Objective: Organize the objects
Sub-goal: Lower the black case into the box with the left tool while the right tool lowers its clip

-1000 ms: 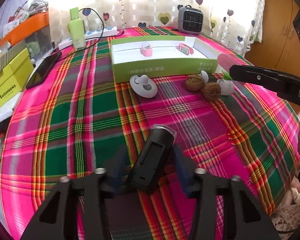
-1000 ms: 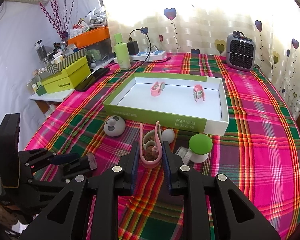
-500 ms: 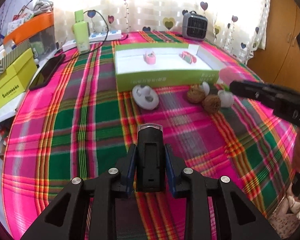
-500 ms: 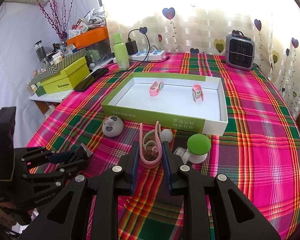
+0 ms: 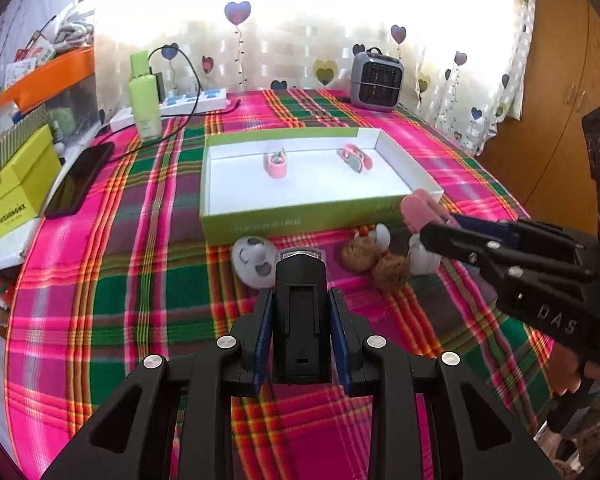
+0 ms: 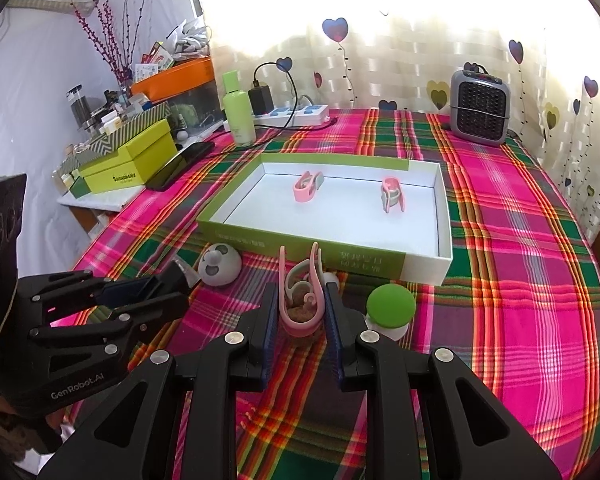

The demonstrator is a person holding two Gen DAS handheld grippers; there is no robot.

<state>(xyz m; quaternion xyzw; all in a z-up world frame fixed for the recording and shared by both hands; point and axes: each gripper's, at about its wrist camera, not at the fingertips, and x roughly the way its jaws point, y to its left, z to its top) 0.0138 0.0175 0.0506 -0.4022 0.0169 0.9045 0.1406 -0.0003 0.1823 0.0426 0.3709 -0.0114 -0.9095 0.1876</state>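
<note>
- A green-walled box (image 6: 444,216) with a white floor lay on the plaid cloth (image 6: 520,280); two pink clips (image 6: 307,186) (image 6: 392,194) sat apart inside it.
- Behind the box stood a green bottle (image 6: 238,110), a power strip (image 6: 296,114) and a grey heater (image 6: 480,110); a phone (image 6: 180,166) and a yellow-green carton (image 6: 128,166) lay on the left side.
- Just before the box's near wall were a white round thing (image 5: 254,260), two brown walnut-like lumps (image 5: 360,254) (image 5: 392,272) touching each other, and a green-capped thing (image 6: 390,306) on a white base.
- The right gripper (image 6: 302,312) was closed on a pink clip (image 6: 300,300), held upright between the blue pads (image 6: 271,320), its prongs rising above the fingertips and overlapping the box's near wall in that view.
- The left gripper (image 5: 302,324) was clamped on a black device (image 5: 300,304) with a clear front end, which stuck out forward past the pads toward the white round thing.
- In the left view the right gripper (image 5: 426,222) reached in from the right, its clip near the box's near right corner, above the lumps.
- One lump was mostly hidden behind the held clip in the right view; the black device's make could not be read, and the box's print was too blurred to read.
</note>
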